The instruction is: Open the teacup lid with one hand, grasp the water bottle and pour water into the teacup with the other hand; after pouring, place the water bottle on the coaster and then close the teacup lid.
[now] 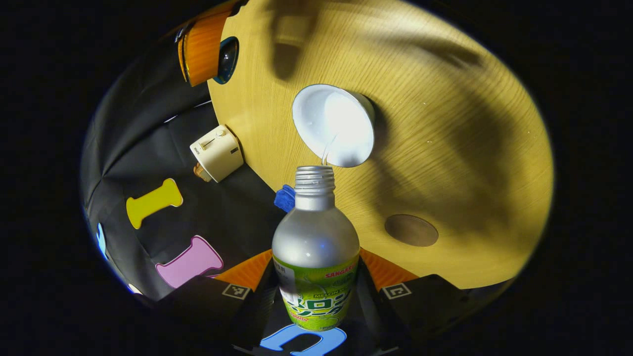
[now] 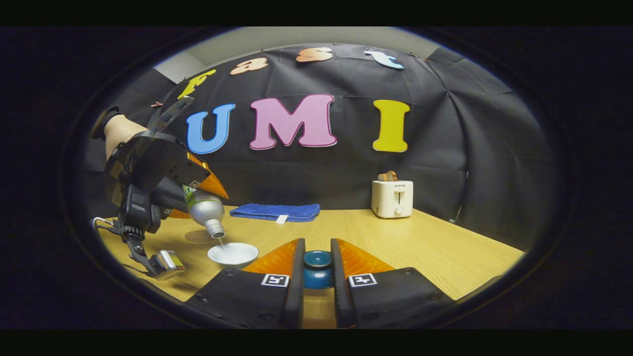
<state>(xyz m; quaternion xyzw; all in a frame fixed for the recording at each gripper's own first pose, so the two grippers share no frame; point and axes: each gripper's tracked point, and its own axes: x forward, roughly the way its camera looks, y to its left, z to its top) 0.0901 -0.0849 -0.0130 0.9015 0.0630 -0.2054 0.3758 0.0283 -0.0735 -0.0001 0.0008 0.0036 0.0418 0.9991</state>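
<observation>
Left gripper view: the left gripper (image 1: 316, 296) is clamping the water bottle (image 1: 315, 247) between both fingers, neck pointing forward and tipped down.
Pour: a thin stream is running from the bottle mouth, just ahead of the gripper, into the white teacup (image 1: 334, 123) standing on the bench (image 1: 445, 148).
Coaster: the round brown coaster (image 1: 411, 230) is lying to the right of the bottle, near the gripper and apart from the cup.
Right gripper view: the right gripper (image 2: 317, 277) is holding the blue teacup lid (image 2: 317, 269) between narrowly set fingers, raised off the bench.
Further out: the teacup (image 2: 233, 253) is sitting ahead and left of it, with the left gripper (image 2: 163, 173) tilting the bottle (image 2: 205, 210) above; a blue cloth (image 2: 276, 211) and a toaster (image 2: 392, 198) are standing far ahead.
Risk: the stream is landing near the cup's close rim, so a small drift of the bottle could be spilling water on the bench; tipping further could be overfilling the shallow cup.
Hard to tell: the water level is washing out in glare, and the bottle's base is sitting cut off low between the fingers.
</observation>
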